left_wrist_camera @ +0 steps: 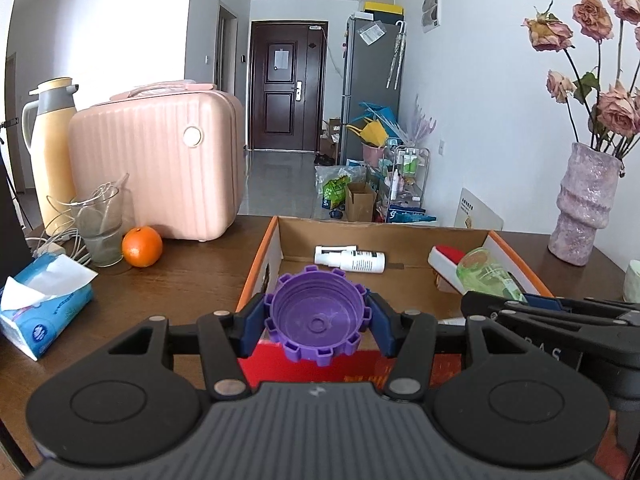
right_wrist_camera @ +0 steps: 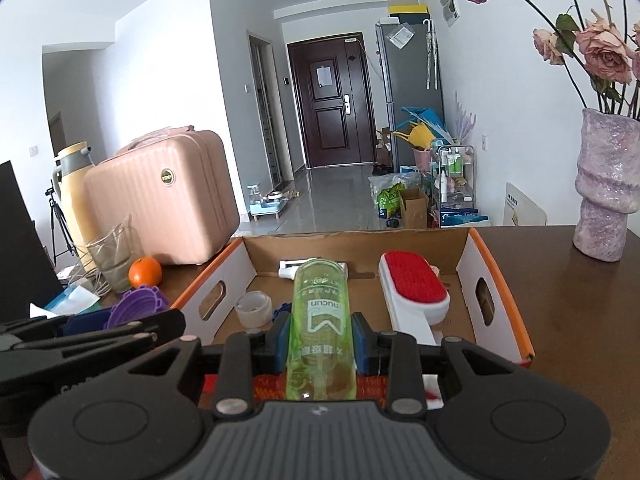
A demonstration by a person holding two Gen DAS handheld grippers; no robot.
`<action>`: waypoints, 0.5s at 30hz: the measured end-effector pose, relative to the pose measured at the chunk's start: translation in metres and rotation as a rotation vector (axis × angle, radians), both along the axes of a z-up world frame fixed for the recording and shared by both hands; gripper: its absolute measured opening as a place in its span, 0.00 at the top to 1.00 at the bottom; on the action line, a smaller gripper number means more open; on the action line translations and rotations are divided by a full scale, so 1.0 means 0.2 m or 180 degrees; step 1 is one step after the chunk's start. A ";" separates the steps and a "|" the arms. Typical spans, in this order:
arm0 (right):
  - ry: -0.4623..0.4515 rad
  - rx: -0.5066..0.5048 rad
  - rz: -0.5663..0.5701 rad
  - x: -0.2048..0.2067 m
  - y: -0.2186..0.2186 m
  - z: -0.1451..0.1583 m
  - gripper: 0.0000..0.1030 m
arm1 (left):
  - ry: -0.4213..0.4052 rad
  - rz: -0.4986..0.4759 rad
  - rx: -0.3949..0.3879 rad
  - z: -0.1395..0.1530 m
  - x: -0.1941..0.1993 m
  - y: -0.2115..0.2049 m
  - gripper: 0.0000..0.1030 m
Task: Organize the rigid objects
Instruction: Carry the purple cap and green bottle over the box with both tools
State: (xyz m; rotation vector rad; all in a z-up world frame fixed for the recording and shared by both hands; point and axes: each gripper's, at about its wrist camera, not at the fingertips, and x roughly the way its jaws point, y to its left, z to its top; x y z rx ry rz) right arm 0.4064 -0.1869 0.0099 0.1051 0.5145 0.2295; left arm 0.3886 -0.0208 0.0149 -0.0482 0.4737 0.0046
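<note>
My left gripper (left_wrist_camera: 318, 316) is shut on a purple toothed lid (left_wrist_camera: 318, 314), held over the near left edge of the open cardboard box (left_wrist_camera: 256, 276). My right gripper (right_wrist_camera: 320, 340) is shut on a clear green bottle (right_wrist_camera: 320, 320), held lengthwise over the box's near edge (right_wrist_camera: 516, 340); the bottle also shows in the left wrist view (left_wrist_camera: 490, 274). In the box lie a white bottle (left_wrist_camera: 352, 258), a red-and-white lint brush (right_wrist_camera: 414, 284) and a roll of tape (right_wrist_camera: 253, 309). The purple lid shows at the left of the right wrist view (right_wrist_camera: 136, 306).
On the brown table stand a pink case (left_wrist_camera: 160, 160), a yellow thermos (left_wrist_camera: 50, 148), a glass cup (left_wrist_camera: 100, 228), an orange (left_wrist_camera: 142, 247), a tissue pack (left_wrist_camera: 40, 304) and a pink vase of roses (left_wrist_camera: 582, 208).
</note>
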 end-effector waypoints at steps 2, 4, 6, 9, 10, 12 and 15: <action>0.0007 -0.0005 -0.0007 0.04 0.00 0.00 0.71 | 0.0006 0.0007 -0.0012 0.00 0.04 -0.01 0.46; 0.0009 -0.0019 -0.0024 0.08 0.00 0.00 0.71 | 0.0009 0.0008 -0.0020 -0.01 0.08 -0.01 0.46; 0.0012 -0.0019 -0.0040 0.12 0.01 -0.01 0.71 | 0.0014 0.0006 -0.0016 -0.01 0.12 -0.01 0.46; 0.0013 -0.0017 -0.0055 0.18 0.01 -0.01 0.71 | 0.0056 -0.0003 -0.0017 -0.03 0.17 -0.01 0.46; 0.0015 -0.0018 -0.0061 0.20 0.01 -0.01 0.71 | 0.0071 0.0001 -0.0013 -0.04 0.19 -0.01 0.46; 0.0026 -0.0013 -0.0083 0.24 0.01 -0.02 0.71 | 0.0085 0.0004 -0.0007 -0.04 0.23 -0.01 0.46; 0.0042 -0.0011 -0.0113 0.29 0.01 -0.02 0.71 | 0.0087 0.0008 0.0017 -0.05 0.28 -0.01 0.46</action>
